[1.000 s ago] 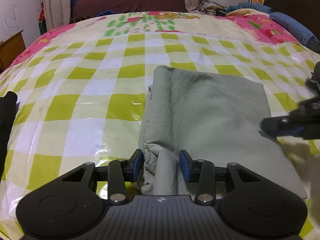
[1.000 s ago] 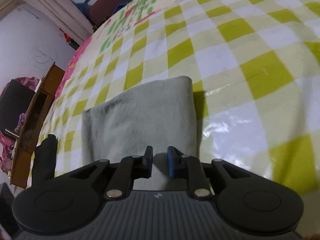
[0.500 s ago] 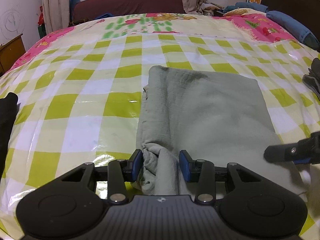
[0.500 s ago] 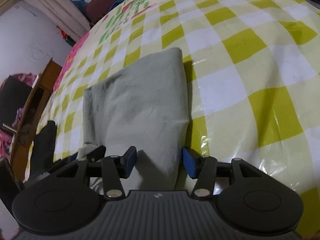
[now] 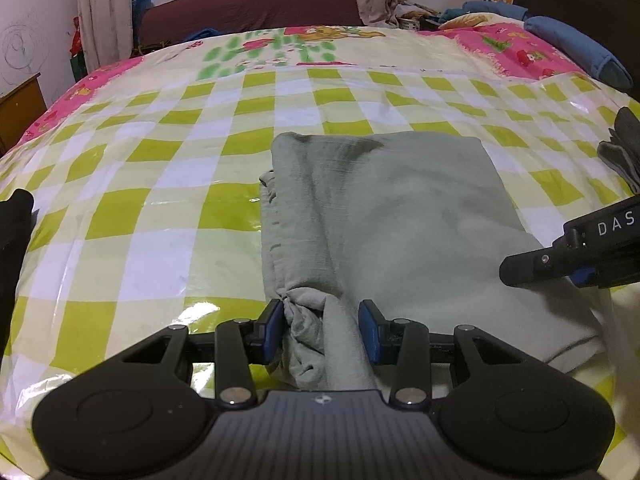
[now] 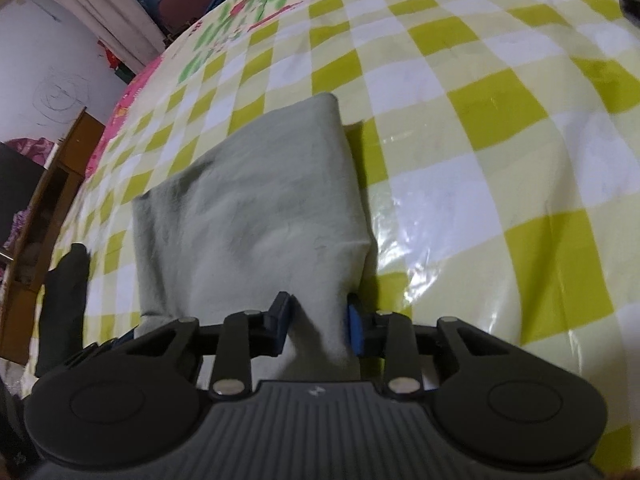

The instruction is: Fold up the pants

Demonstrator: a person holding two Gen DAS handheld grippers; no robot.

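Left tool point(image 5: 322, 330) pinched a bunched corner of the grey-green pants point(image 5: 400, 216) at lower centre; the right tool point(image 6: 316, 322) was closing, its pads squeezing the other near corner. The pants lay folded mid-frame on the bed's checked plastic cover point(image 5: 132, 184). Best practice, I judged: lift both corners evenly and carry them over to the far edge, keeping the layers aligned.

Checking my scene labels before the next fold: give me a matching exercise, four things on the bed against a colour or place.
Things:
1 pants
2 checked sheet
3 blue cushion
4 black garment

Colour or place:
a far right corner
b left edge of the sheet
c grey-green, folded, centre
d yellow-green and white

Pairs: 1-c, 2-d, 3-a, 4-b
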